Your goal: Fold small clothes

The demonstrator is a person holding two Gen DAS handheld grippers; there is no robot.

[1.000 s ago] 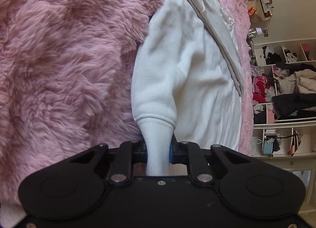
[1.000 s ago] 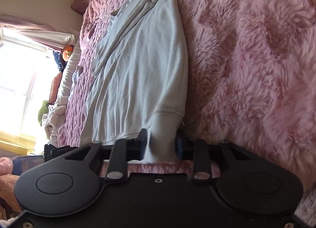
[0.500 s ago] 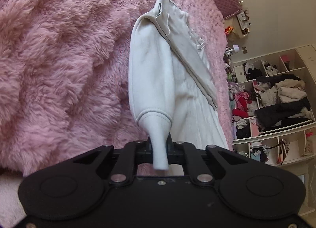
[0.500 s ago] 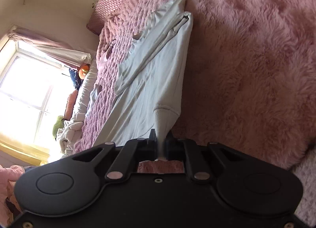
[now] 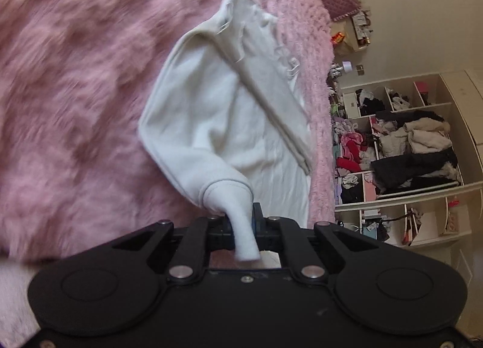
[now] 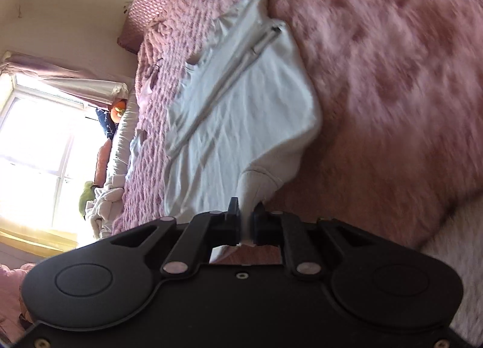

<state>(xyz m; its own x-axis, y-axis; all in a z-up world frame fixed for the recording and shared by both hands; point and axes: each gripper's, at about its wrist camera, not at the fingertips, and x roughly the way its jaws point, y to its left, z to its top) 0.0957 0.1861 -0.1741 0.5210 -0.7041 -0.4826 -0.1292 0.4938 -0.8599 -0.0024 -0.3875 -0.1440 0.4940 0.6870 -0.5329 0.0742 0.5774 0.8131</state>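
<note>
A small white long-sleeved garment [image 5: 217, 124] lies on a fluffy pink blanket [image 5: 75, 106]. My left gripper [image 5: 243, 227] is shut on the ribbed cuff of one sleeve and holds it lifted off the blanket. My right gripper [image 6: 247, 224] is shut on the other sleeve's cuff [image 6: 256, 185], also lifted. In the right wrist view the garment's body [image 6: 241, 106] stretches away from the fingers, with a folded strip along its far edge.
The pink blanket [image 6: 392, 76] covers a bed. White shelves full of clothes [image 5: 407, 148] stand to the right in the left wrist view. A bright window [image 6: 36, 151], pillows and bedding lie to the left in the right wrist view.
Both grippers have closed tighter on the cuffs and lifted and drawn them back; the sleeves now bend inward over the garment's body. The views are blurred by motion.
</note>
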